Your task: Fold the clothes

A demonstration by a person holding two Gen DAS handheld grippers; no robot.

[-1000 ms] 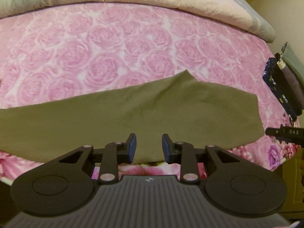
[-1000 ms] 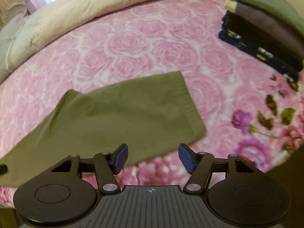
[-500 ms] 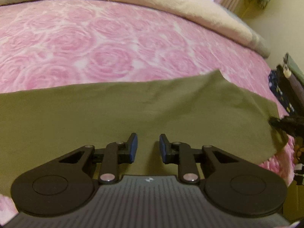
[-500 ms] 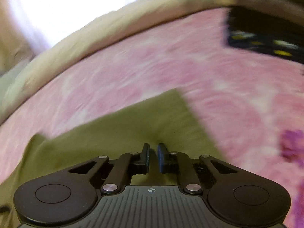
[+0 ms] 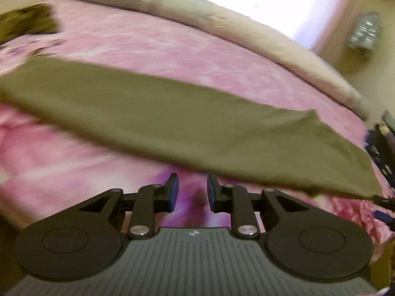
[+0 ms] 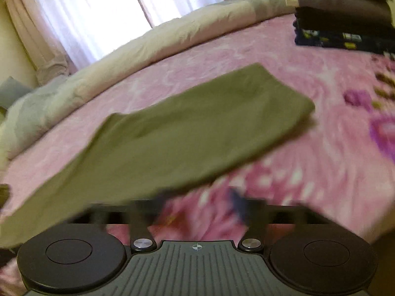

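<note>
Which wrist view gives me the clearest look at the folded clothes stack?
Right wrist: the folded clothes stack sits top right, its dark layers distinguishable. Left wrist catches only a cropped sliver at the right edge, beyond the olive garment.

Pink rose-print bedspread [image 6: 246,56] covering bed. Beige duvet [image 6: 160,42] lying bunched along far edge. White curtains [image 6: 86,12] hanging behind, letting in light. Grey pillow [image 6: 12,91] sitting at far left.

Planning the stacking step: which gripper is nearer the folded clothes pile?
Right. Pile lies ahead-right of the right gripper; left gripper has it far right, past the olive garment.
</note>
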